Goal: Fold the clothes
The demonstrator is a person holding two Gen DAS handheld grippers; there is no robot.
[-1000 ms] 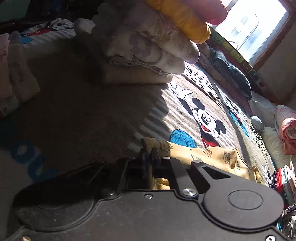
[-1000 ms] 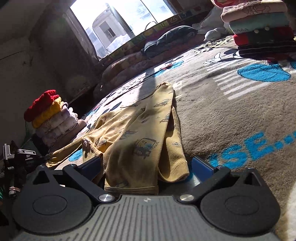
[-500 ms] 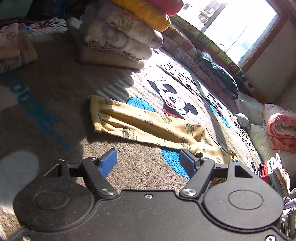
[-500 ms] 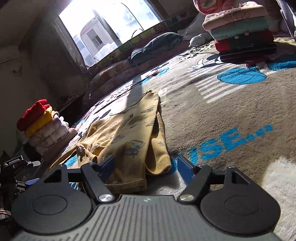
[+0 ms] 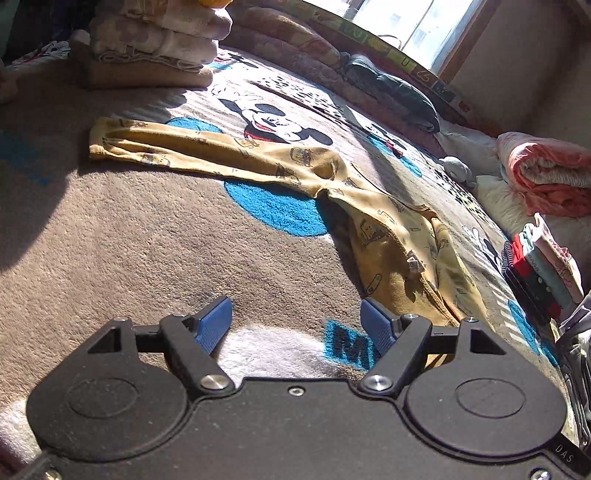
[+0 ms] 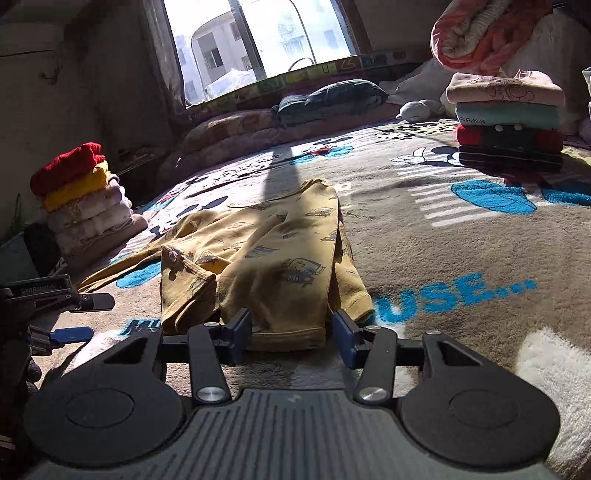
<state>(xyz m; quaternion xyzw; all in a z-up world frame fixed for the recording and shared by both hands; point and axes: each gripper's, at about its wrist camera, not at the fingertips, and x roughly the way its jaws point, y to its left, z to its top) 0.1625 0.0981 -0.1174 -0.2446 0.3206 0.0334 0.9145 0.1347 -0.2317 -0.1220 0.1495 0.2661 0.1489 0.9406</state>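
A yellow printed children's top (image 5: pixel 325 173) lies spread on the cartoon-mouse blanket (image 5: pixel 147 240), one sleeve stretched out to the left. My left gripper (image 5: pixel 295 325) is open just above the blanket, near the garment's hem, with nothing between its blue pads. In the right wrist view the same yellow top (image 6: pixel 266 251) lies partly folded over itself. My right gripper (image 6: pixel 293 328) is open, and the hem's edge lies between its blue fingers. The left gripper (image 6: pixel 70 317) shows at the left edge of that view.
A stack of folded clothes with red and yellow on top (image 6: pixel 81 195) stands at the left. Another folded stack (image 6: pixel 509 122) stands at the right, with a rolled pink blanket (image 6: pixel 491 33) behind it. Pillows (image 6: pixel 328 98) and a window (image 6: pixel 258 40) line the far side.
My left gripper let go of the yellow sleeve, opened and drew back from it. My right gripper stayed open and pulled back a little; its fingers have narrowed around the hem.
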